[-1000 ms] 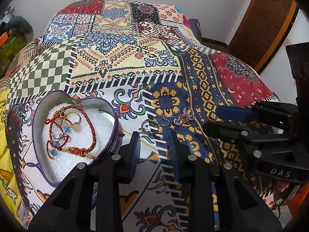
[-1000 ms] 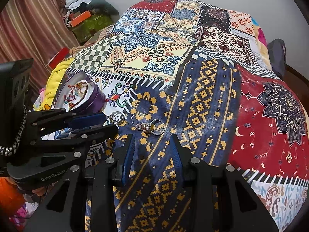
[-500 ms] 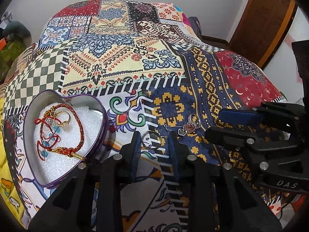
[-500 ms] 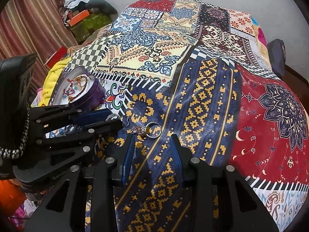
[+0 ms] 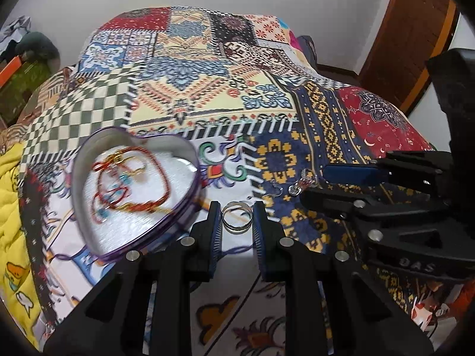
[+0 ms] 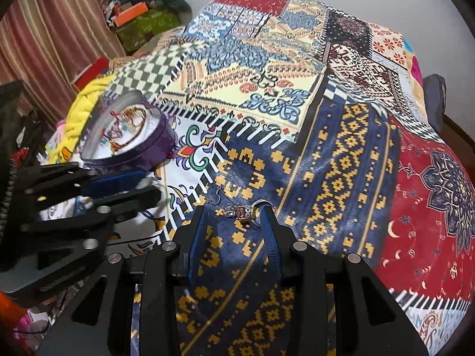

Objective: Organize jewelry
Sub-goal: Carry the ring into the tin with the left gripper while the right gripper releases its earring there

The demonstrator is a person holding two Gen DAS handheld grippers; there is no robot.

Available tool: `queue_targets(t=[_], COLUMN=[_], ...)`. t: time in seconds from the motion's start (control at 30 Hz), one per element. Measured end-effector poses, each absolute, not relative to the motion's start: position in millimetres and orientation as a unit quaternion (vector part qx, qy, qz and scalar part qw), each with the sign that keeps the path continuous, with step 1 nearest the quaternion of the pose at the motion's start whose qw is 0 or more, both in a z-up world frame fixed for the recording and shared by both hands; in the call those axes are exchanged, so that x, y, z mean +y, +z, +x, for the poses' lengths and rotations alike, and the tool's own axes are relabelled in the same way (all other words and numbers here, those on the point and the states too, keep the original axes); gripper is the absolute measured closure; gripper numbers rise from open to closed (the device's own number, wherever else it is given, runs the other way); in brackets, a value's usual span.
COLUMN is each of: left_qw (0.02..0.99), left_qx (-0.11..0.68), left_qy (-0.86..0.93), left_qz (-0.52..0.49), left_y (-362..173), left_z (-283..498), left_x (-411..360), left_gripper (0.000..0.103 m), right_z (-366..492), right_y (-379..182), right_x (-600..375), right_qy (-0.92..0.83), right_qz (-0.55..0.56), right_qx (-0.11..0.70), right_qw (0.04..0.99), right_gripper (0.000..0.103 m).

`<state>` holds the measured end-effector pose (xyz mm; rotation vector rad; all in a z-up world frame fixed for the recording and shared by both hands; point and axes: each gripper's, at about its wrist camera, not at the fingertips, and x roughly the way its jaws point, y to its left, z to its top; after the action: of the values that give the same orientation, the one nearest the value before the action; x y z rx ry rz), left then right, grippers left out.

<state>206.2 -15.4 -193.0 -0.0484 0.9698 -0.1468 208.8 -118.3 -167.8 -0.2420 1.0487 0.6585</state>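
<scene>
A purple heart-shaped tin (image 5: pixel 190 207) lies on the patchwork bedspread and holds red cord bracelets (image 5: pixel 130 178) and a gold ring; it also shows in the right wrist view (image 6: pixel 154 145). My left gripper (image 5: pixel 236 216) is open with a silver ring (image 5: pixel 237 217) lying between its fingertips on the cloth. My right gripper (image 6: pixel 236 215) is open around a silver charm piece with a ring (image 6: pixel 242 211). A small hook earring (image 6: pixel 218 197) lies just left of it. In the left wrist view the charm (image 5: pixel 299 185) lies by the right gripper's blue pad.
The patchwork bedspread (image 5: pixel 207 95) covers the whole bed. A yellow blanket (image 5: pixel 9 207) lies at the left edge. A wooden door (image 5: pixel 415 29) stands at the back right. Boxes and clothes (image 6: pixel 139 14) are piled by the curtain at the far left.
Both grippers have moved forward and down. The silver ring now lies between my left fingertips, and the charm piece between my right fingertips. The tin appears closer.
</scene>
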Motion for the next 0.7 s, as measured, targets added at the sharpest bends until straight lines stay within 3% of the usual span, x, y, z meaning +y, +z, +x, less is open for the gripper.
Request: queue_targets(t=[0.43, 0.53, 0.7], left_qw=[0.883, 0.884, 0.89], left_qx=[0.463, 0.459, 0.448], left_qy=[-0.068, -0.071, -0.074], left_qz=[-0.049, -0.049, -0.051], left_y=[-190.3, -187.1, -175.4], left_z=[197.3, 195.6, 190.9], left_x=[-1.7, -3.3, -1.9], left_gripper=[0.083, 0.083, 0.083], right_z=[208.4, 206.9, 204.5], right_y=[-171.8, -166.1, -159.7], right_x=[-111.5, -113.2, -117.8], right_qy=[0.289, 0.287, 0.287], right_qz=[-0.13, -0.124, -0.113], right_qx=[0.483, 0.478, 0.479], right_qw=[0.816, 0.82, 0.822], right_gripper=[0.082, 0.093, 0.093])
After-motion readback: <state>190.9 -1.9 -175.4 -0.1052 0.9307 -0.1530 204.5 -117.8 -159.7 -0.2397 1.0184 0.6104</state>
